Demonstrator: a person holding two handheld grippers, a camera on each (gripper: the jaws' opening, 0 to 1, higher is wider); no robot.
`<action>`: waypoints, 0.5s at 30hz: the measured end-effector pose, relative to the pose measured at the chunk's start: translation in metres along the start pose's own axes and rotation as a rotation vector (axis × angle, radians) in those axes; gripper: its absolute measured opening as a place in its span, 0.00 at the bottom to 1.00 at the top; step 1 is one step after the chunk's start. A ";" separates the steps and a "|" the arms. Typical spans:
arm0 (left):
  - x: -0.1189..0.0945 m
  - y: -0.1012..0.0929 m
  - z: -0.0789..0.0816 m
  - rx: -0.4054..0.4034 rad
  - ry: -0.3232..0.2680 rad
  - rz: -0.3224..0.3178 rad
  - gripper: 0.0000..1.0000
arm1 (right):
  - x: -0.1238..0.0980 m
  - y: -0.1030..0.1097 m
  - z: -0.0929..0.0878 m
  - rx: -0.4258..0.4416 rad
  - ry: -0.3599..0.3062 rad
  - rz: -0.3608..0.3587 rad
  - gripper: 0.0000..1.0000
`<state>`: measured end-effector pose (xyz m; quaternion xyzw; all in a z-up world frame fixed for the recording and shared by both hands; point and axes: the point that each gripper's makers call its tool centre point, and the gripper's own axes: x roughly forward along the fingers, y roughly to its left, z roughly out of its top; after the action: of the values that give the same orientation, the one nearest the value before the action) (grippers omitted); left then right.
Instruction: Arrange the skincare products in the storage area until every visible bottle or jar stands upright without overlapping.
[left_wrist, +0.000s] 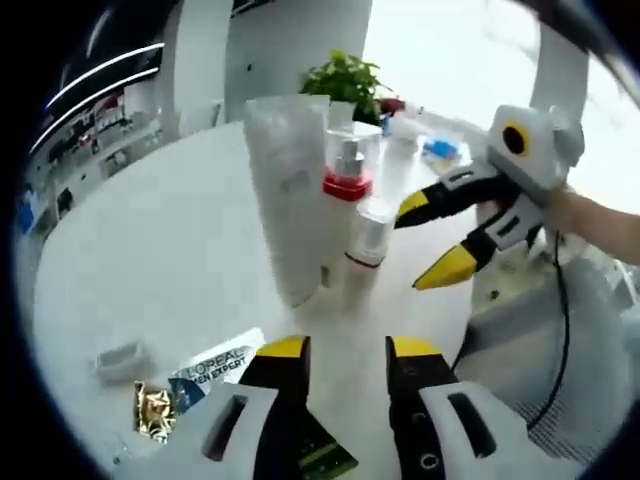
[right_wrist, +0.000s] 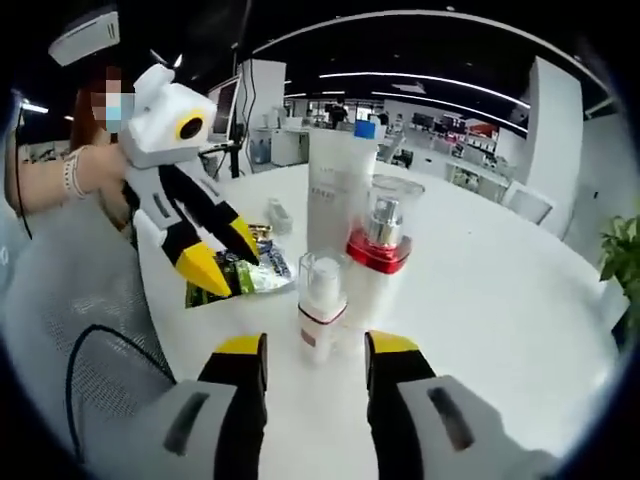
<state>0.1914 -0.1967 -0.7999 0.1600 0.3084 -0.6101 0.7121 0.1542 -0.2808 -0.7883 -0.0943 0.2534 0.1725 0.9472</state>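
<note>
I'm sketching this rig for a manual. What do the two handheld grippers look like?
Both match: the left gripper and the right gripper have white bodies, black jaws with yellow tips, and slotted white jaw bases. A black cable trails from the right one. The hand holding the left wears a beaded bracelet.

White tube (left_wrist: 288, 200), red-collared pump bottle (right_wrist: 374, 262), small white red-banded bottle (right_wrist: 322, 312), yellow-tipped black tongs (left_wrist: 345, 350).

Three skincare containers stand grouped near the middle of the round white table (left_wrist: 150, 250): one tall white tube (left_wrist: 287, 190), one clear-capped pump bottle with a red collar (left_wrist: 349, 180) and one small white pump bottle (left_wrist: 366, 245). Toward the table's edge lie three flat sachets: one white L'Oreal sachet (left_wrist: 218, 366), one gold (left_wrist: 153, 410), one green (left_wrist: 325, 455). One small clear cap (left_wrist: 120, 358) lies near them.
</note>
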 end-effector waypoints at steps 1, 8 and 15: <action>-0.005 0.003 0.000 -0.003 -0.005 0.007 0.28 | -0.002 0.000 0.001 0.017 0.013 -0.015 0.41; -0.031 0.017 -0.002 -0.010 -0.027 0.049 0.31 | -0.011 0.007 0.012 0.058 0.026 -0.048 0.48; -0.056 0.030 -0.012 -0.042 -0.051 0.089 0.38 | -0.018 0.012 0.022 0.097 0.028 -0.092 0.57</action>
<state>0.2138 -0.1401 -0.7780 0.1430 0.2956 -0.5753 0.7492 0.1451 -0.2690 -0.7613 -0.0621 0.2699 0.1148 0.9540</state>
